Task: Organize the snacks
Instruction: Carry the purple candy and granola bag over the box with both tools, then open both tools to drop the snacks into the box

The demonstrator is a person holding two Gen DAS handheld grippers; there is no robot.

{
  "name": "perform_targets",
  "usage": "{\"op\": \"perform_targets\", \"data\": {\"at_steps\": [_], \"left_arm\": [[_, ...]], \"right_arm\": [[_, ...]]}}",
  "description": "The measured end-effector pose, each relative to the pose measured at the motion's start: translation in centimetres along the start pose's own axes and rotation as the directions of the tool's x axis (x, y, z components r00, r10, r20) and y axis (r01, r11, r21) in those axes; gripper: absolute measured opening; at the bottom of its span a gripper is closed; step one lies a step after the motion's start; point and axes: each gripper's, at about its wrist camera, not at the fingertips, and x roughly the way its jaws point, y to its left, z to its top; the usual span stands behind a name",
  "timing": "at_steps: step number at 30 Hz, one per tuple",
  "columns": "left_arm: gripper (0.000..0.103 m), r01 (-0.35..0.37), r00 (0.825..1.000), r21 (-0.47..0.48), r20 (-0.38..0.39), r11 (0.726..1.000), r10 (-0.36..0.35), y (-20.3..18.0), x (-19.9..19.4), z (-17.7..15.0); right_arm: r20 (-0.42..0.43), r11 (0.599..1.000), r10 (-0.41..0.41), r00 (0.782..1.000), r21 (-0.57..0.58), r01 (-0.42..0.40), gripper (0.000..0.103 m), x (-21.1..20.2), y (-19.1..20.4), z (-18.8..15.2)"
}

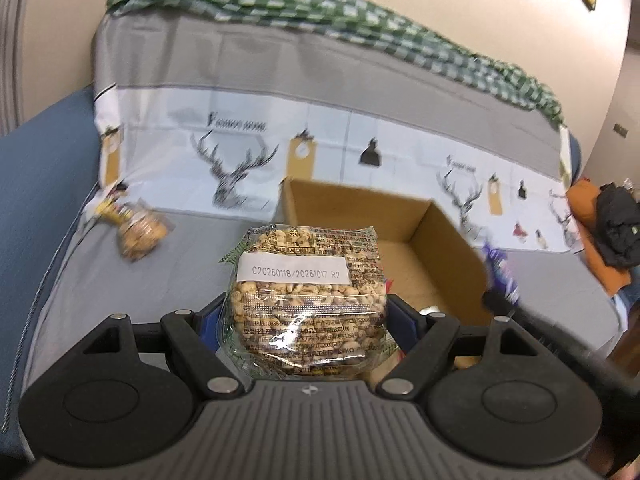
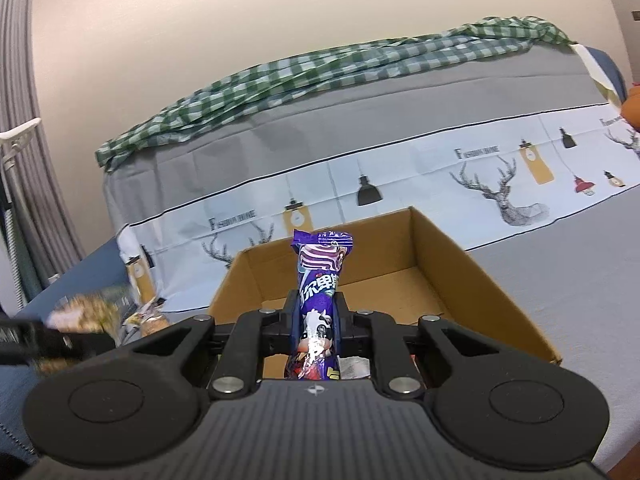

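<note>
A sofa (image 2: pixel 560 300) draped in a grey deer-print cover is seen, with a green checked cloth (image 2: pixel 320 76) laid along its backrest. On the seat an open cardboard box (image 2: pixel 492 292) is set, mouth upward. And there it is: a clear pack of puffed-grain snack (image 1: pixel 306 304) is clamped between the left tongs (image 1: pixel 306 312), held upright, its long axis pointed up and away from the camera, the date label faced toward the lens. The left tongs are levelled just before the box's near-left corner. A purple candy bar (image 2: pixel 320 292) is pinched by the right tongs (image 2: pixel 318 320), stood on end, long axis vertical, its crimped top raised over the box's open interior. Another small snack packet (image 1: pixel 138 232) is left lying on the seat, well to the left of the box.
</note>
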Motion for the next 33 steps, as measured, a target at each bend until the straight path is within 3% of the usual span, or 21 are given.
{"op": "perform_targets", "data": {"at_steps": [9,10,12,13,14,15,16,20,23,25,27,29,33], "left_arm": [[0.085,0.122,0.990,0.038,0.063,0.992,-0.124,-5.9,1.2,4.5],[0.087,0.152,0.985,0.058,0.072,0.987,-0.156,-6.6,1.4,4.9],[0.103,0.236,0.968,0.106,0.063,0.966,-0.243,-7.6,1.8,5.9],[0.103,0.277,0.956,0.110,0.062,0.954,-0.285,-7.7,1.8,6.5],[0.103,0.306,0.946,0.109,0.078,0.946,-0.315,-7.3,1.5,7.1],[0.103,0.319,0.940,0.116,0.090,0.940,-0.330,-6.7,1.1,7.5],[0.103,0.319,0.937,0.128,0.105,0.939,-0.333,-5.9,0.6,7.9],[0.103,0.220,0.954,0.115,0.184,0.969,-0.239,1.9,-2.2,9.6],[0.103,-0.003,0.970,0.120,0.243,0.993,-0.027,9.4,-3.8,10.9],[0.103,-0.170,0.957,0.113,0.257,0.979,0.137,14.6,-4.0,11.9],[0.103,-0.295,0.929,0.114,0.267,0.949,0.257,19.0,-3.9,12.5],[0.103,-0.327,0.922,0.106,0.252,0.939,0.293,22.0,-3.4,12.7],[0.103,-0.281,0.948,0.093,0.181,0.955,0.261,25.6,-2.0,11.8]], "right_arm": [[0.024,0.997,-0.074,0.997,0.022,0.074,0.016,0.2,-1.3,0.3],[0.026,0.997,-0.078,0.997,0.026,0.077,0.016,0.2,-1.5,0.3],[0.032,0.995,-0.095,0.995,0.028,0.094,0.019,0.2,-1.6,0.4],[0.033,0.993,-0.118,0.993,0.027,0.117,0.035,0.2,-1.7,0.4],[0.028,0.990,-0.138,0.990,0.027,0.138,0.068,0.3,-1.8,0.4],[0.028,0.985,-0.170,0.985,0.031,0.169,0.081,0.3,-1.8,0.4],[0.039,0.981,-0.191,0.981,0.033,0.190,0.085,0.2,-1.8,0.3],[0.039,0.985,-0.174,0.984,0.024,0.174,0.084,0.0,-1.7,0.0],[0.032,0.988,-0.153,0.988,0.002,0.153,0.082,-0.1,-1.2,-0.2],[0.028,0.991,-0.136,0.990,-0.007,0.136,0.082,-0.3,-1.0,-0.4],[0.025,0.993,-0.119,0.993,-0.012,0.119,0.082,-0.3,-0.6,-0.5],[0.023,0.994,-0.109,0.994,-0.023,0.110,0.081,-0.3,0.0,-0.5],[0.018,0.993,-0.097,0.995,-0.067,0.098,0.080,0.0,1.4,-1.0]]}}
